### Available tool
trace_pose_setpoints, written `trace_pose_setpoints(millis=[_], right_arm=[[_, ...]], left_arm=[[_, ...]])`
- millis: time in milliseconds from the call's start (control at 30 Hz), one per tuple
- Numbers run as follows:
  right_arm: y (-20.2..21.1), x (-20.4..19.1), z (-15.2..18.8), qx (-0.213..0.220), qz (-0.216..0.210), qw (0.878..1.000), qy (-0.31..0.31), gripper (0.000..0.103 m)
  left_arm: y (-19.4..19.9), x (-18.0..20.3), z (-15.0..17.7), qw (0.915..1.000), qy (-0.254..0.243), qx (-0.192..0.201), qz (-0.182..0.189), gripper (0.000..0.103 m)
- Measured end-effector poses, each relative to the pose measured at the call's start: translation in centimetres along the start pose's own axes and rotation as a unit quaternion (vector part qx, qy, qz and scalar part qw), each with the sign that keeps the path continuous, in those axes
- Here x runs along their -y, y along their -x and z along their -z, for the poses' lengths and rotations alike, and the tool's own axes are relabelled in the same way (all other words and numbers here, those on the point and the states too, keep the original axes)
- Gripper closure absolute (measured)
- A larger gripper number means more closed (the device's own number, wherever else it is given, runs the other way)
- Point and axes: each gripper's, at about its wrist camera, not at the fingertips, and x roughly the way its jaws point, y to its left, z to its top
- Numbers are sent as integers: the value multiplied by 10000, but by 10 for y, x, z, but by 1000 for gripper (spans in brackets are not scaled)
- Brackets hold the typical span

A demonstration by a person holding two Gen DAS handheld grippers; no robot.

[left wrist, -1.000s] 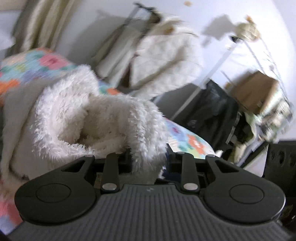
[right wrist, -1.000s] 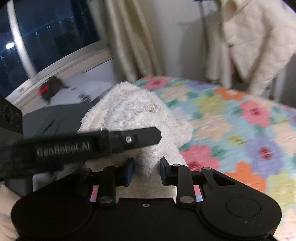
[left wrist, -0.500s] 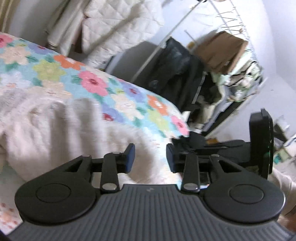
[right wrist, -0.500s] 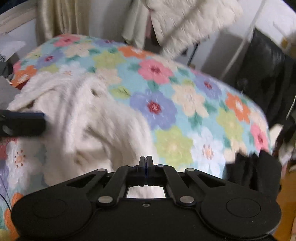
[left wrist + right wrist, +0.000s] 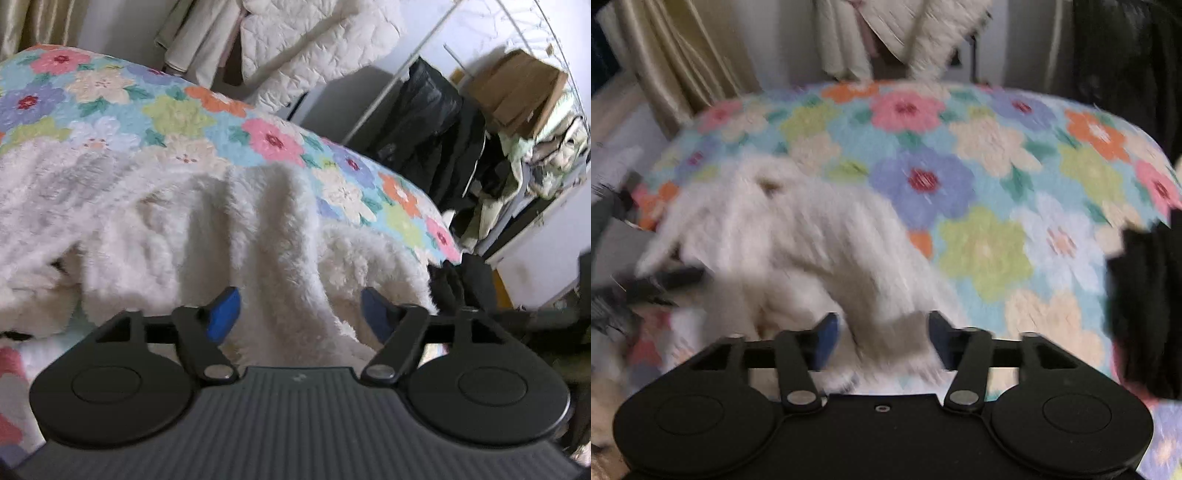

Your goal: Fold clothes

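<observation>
Fluffy white fleece garment crumpled on bed's floral quilt; left gripper and right gripper jaws spread, garment fabric between them.

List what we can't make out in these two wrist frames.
- Fleece garment, left wrist: near edge hidden under the left gripper; type unclear.
- Right wrist: motion blur; whether the right gripper touches the fleece is unclear.
- Clothes rack, left wrist: items blurred.
</observation>
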Motion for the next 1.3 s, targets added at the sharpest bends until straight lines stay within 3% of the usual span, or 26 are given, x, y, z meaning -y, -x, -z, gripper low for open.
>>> trace_pose_setpoints(millis=[33,167,267,333,367,400,433,533,600,667,833,933,1000,1133,1267,1300], right_arm=[[-3,1,-4,37,-29,10000,27,27],[-25,7,-10,-150,123,9997,149,27],[-43,17,-9,-373,250,9989,113,27],[-59,20,-6,-513,320,9981,109,27],[-67,19,-3,-603,400,9973,147,27],[-75,17,0,-713,485,9959,258,33],[-80,12,2,-806,582,9938,493,49],[-76,5,3,-692,770,9898,981,72],[-66,16,-4,-503,883,9917,783,77],[-51,31,-12,-180,1070,9926,548,79],[-16,45,-27,541,1989,9768,588,82],[13,68,-42,990,2333,9673,102,82],[30,80,-44,1263,2769,9525,91,82],[66,120,-39,1531,3218,9323,-616,82],[86,151,-25,1513,3415,9237,-846,82],[90,156,-22,1510,3459,9222,-847,82]], left_arm=[[-9,1,4,9997,-141,-171,-144,18],[-42,0,20,9920,-625,-685,-855,18],[-56,-18,30,9897,-445,-814,-1085,21],[-50,-26,32,9902,-232,-918,-1028,55],[-47,-29,32,9898,-156,-1013,-987,79],[-43,-33,31,9893,-97,-1080,-974,81],[-36,-35,29,9886,-143,-977,-1135,83],[-15,-40,23,9818,-348,-655,-1751,84],[-5,-38,21,9711,-652,-492,-2242,86],[7,-34,18,9652,-814,-332,-2464,89],[37,-19,7,9662,-996,233,-2367,93],[54,-4,5,9534,-1524,768,-2489,94],[63,-1,0,9446,-1702,1045,-2604,94],[85,-18,-17,9521,-1094,1360,-2511,94],[100,-31,-27,9430,-848,1735,-2712,94],[102,-37,-30,9439,-717,1797,-2675,94]])
